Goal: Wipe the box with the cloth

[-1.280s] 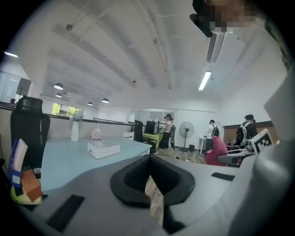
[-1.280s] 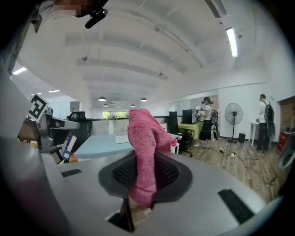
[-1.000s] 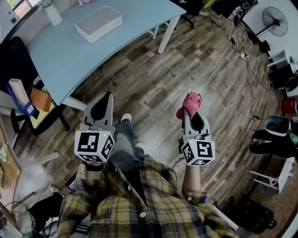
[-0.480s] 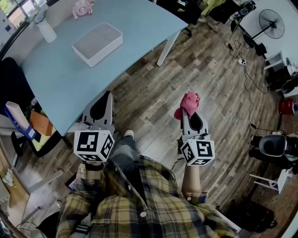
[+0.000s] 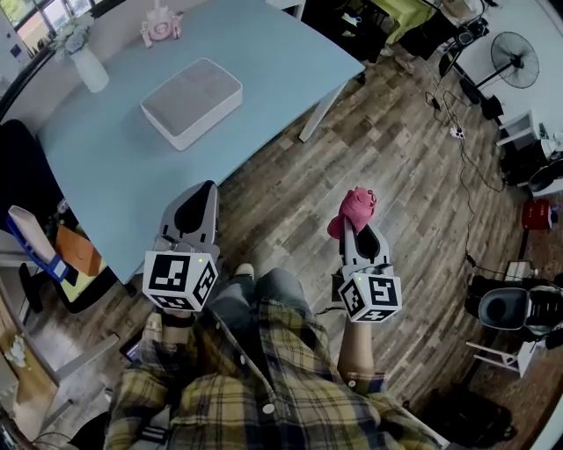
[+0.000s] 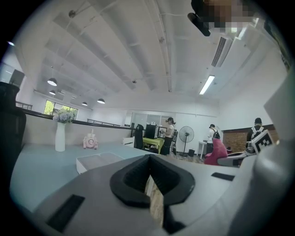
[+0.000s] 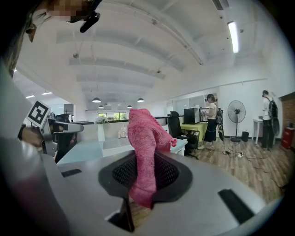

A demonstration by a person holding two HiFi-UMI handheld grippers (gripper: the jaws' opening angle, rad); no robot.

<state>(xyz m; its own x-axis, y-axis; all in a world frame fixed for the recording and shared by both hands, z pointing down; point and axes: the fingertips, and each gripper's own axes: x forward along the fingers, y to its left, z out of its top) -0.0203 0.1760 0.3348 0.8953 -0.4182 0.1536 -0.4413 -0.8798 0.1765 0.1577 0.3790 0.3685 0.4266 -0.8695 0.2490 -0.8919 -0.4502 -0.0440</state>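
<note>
- Cloth (image 5: 354, 209), pink and knitted, is clamped between the jaws of the right gripper (image 5: 360, 230); its bunched end rises above the jaw tips, and a short end hangs below them in the right gripper view (image 7: 144, 147).
- The right gripper (image 7: 143, 186) is off the table's (image 5: 264, 53) near edge, held over the wooden floor (image 5: 396, 149) and well apart from the table.
- The left gripper (image 5: 201, 195) has its jaws together with nothing between them; its own view (image 6: 150, 179) shows only a thin slit where they meet.
- Its tips lie just beside the table's near edge.
- The box (image 5: 192, 101), white and low, sits on the table, well apart from both grippers.
- A white vase of flowers (image 5: 84, 61) and a small pink figurine (image 5: 160, 25) stand at the table's far edge, beyond the box.
</note>
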